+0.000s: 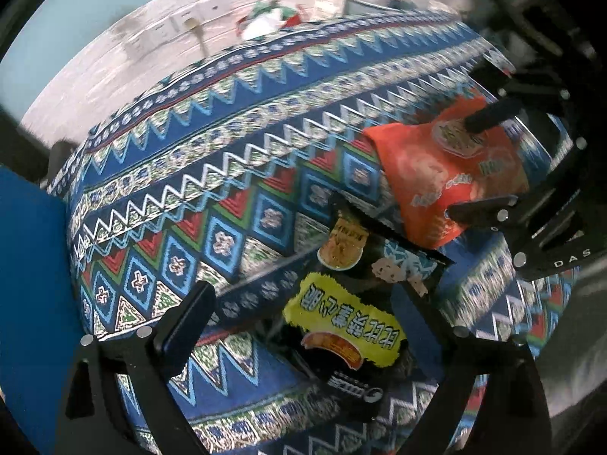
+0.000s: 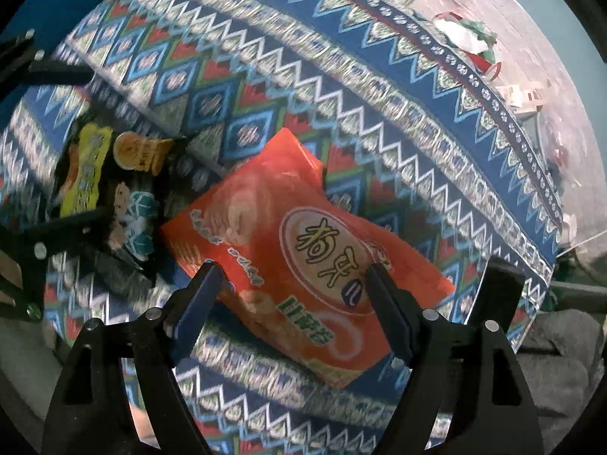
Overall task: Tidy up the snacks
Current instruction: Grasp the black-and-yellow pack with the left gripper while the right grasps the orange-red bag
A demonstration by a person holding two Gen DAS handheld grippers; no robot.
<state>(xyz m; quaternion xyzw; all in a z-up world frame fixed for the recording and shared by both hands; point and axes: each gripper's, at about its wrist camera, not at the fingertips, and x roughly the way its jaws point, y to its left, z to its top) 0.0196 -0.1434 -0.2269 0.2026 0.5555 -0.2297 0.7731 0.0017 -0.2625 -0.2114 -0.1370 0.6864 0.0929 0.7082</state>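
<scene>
A black snack bag with a yellow label (image 1: 353,314) lies on the patterned tablecloth (image 1: 212,159); my left gripper (image 1: 315,303) is open with its fingers either side of it. An orange snack bag (image 2: 303,258) lies beside it, also in the left wrist view (image 1: 447,174). My right gripper (image 2: 294,276) is open, its fingers straddling the orange bag; it shows from the side in the left wrist view (image 1: 474,167). The black bag (image 2: 110,189) and my left gripper (image 2: 76,144) show at the left of the right wrist view. Both views are motion-blurred.
The far table edge (image 2: 474,76) runs past a grey floor. A white-and-red plastic bag (image 1: 269,19) and a power strip (image 1: 170,26) lie on the floor beyond. A blue surface (image 1: 26,265) stands at the left.
</scene>
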